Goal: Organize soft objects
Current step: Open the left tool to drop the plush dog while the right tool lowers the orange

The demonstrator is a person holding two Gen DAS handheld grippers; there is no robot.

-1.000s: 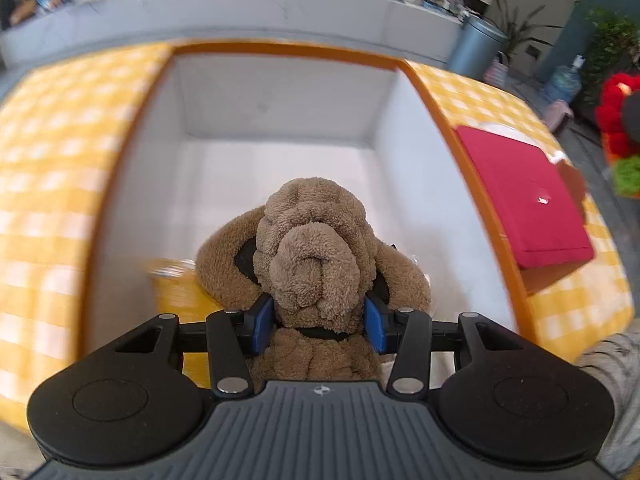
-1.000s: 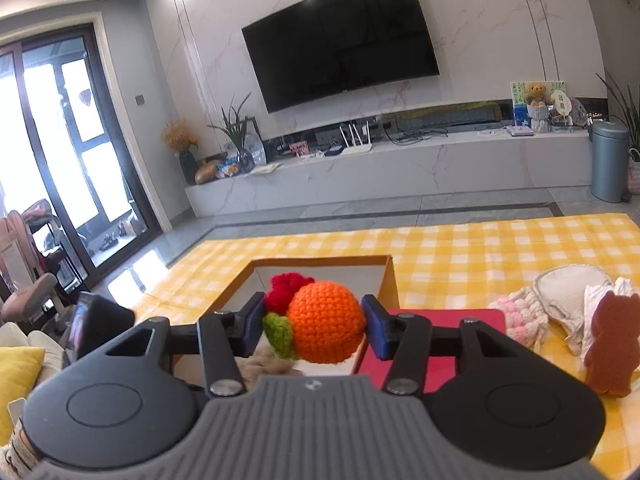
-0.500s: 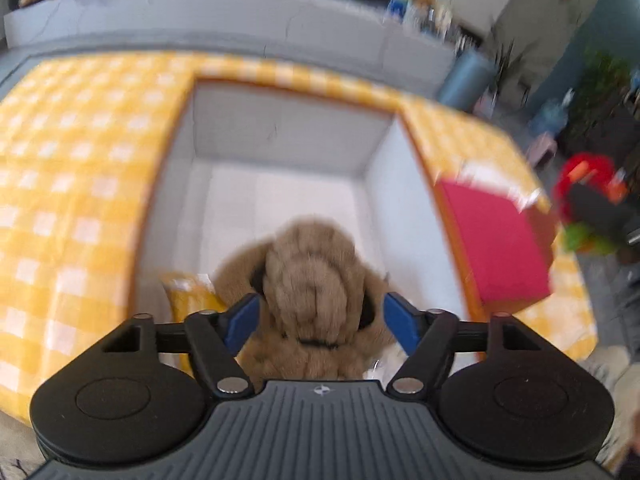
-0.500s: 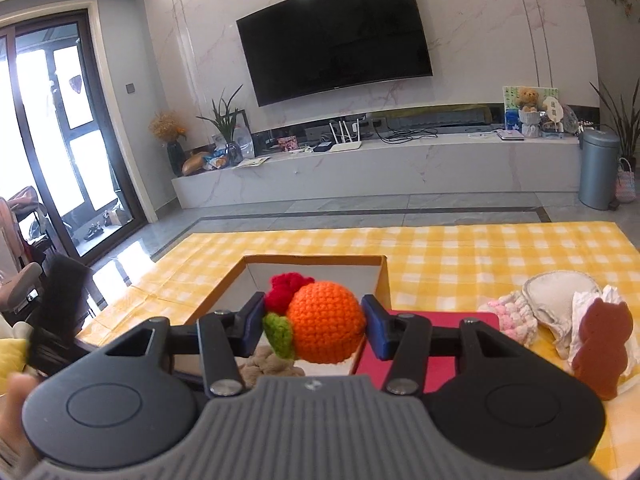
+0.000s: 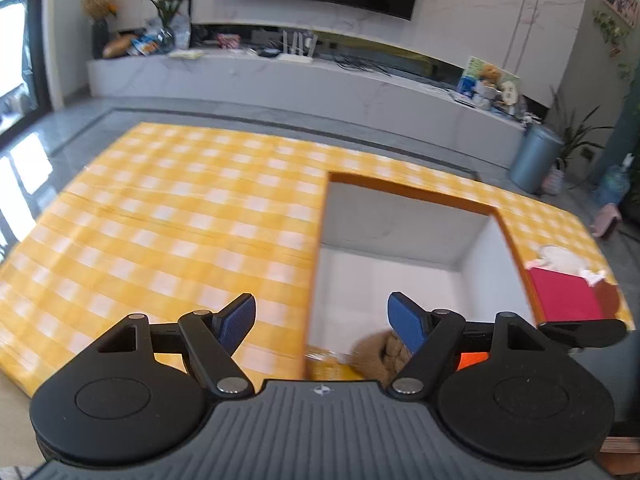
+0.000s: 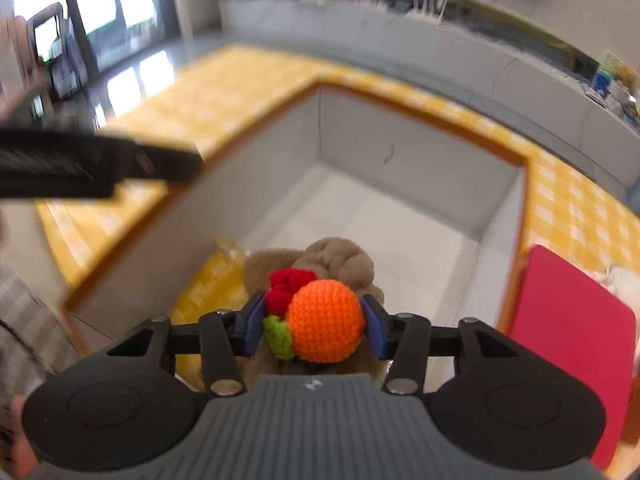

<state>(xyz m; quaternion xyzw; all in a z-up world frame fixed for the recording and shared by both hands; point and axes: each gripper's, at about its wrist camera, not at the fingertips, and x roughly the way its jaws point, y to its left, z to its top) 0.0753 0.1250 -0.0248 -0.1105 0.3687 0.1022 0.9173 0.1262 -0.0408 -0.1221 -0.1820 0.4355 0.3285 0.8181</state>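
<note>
1. While the left gripper (image 5: 322,322) hangs above the yellow checked tablecloth (image 5: 180,220), its blue pads (image 5: 238,320) are spread wide and hold nothing.
2. The right gripper (image 6: 314,326) clamps a crocheted orange toy (image 6: 324,322) between its pads; the toy's red and green crochet parts sit at its left.
3. The brown plush dog (image 6: 332,254) lies inside the white-walled box (image 6: 420,168), at the near end, directly below the held toy.
4. The box rim is orange-brown; the floor beyond the dog is bare up to the far wall.
5. A red flat item (image 6: 568,328) lies just right of the box.
6. The left gripper's arm shows blurred past the box's left rim.
</note>
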